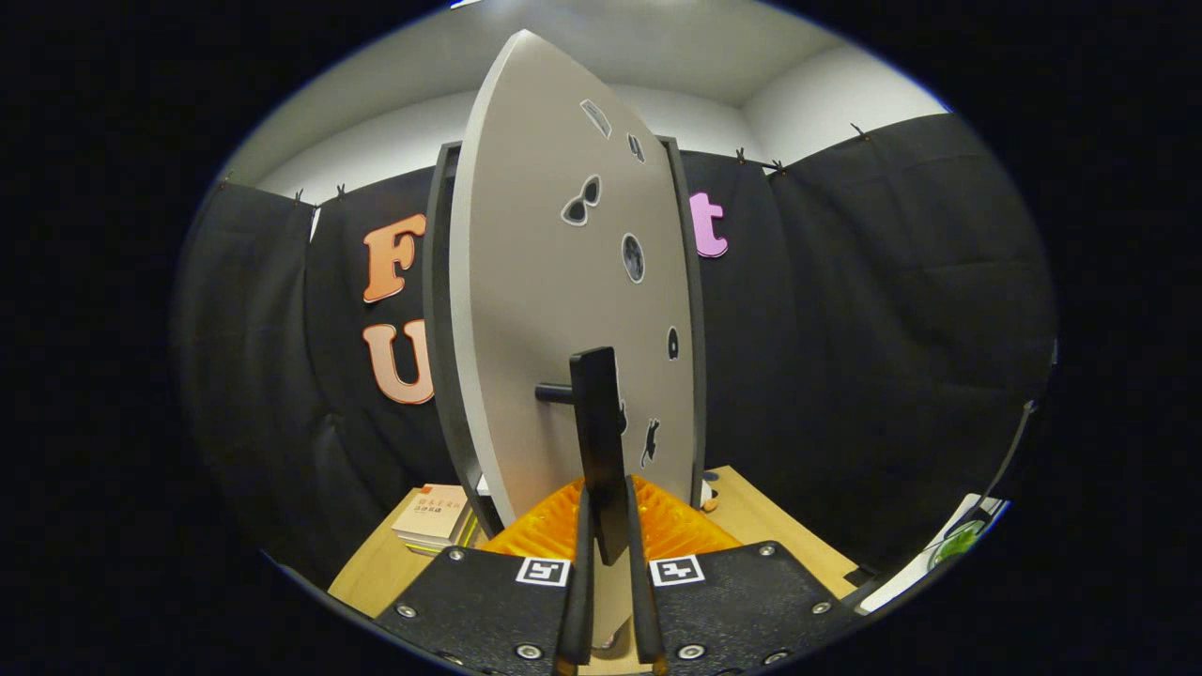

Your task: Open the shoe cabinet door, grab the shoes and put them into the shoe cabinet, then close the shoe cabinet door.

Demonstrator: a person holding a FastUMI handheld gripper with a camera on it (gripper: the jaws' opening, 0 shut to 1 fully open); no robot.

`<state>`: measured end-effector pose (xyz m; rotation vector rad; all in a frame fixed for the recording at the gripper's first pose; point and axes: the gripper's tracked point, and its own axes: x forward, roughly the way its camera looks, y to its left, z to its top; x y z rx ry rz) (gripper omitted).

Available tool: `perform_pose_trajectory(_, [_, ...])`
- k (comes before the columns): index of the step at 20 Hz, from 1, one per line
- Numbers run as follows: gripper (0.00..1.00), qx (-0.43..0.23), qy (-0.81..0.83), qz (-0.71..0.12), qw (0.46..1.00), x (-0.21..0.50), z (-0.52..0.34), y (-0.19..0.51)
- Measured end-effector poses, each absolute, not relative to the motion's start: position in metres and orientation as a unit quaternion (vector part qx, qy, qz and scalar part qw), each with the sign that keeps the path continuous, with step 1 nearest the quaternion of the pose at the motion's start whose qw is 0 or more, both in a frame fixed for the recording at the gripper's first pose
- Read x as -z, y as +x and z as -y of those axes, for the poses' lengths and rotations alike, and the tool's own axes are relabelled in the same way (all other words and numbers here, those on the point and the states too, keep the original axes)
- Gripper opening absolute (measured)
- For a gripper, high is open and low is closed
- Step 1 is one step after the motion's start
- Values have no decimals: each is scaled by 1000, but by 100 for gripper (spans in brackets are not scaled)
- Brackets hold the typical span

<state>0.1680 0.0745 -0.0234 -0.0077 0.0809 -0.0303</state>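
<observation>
The gripper [608,526] is clamped on the thin black handle [597,422], which stands off the grey cabinet door [554,310] on a short post; the door, ajar from its dark frame [438,310], looks rigid and light, best swung by that handle

I count one pale grey cabinet door [554,310], seven dark stickers [633,256] on it, one small book stack [434,514].
</observation>
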Motion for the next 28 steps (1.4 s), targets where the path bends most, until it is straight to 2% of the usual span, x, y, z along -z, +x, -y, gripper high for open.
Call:
perform_pose_trajectory(6, [17,41,-4,-33,999,21,-54,169])
perform_pose_trajectory(9, [16,33,-10,-26,999,19,-49,170])
perform_pose_trajectory(13, [9,31,-7,-25,999,18,-46,171])
perform_pose_trajectory(28, [10,38,-3,-28,999,19,-37,172])
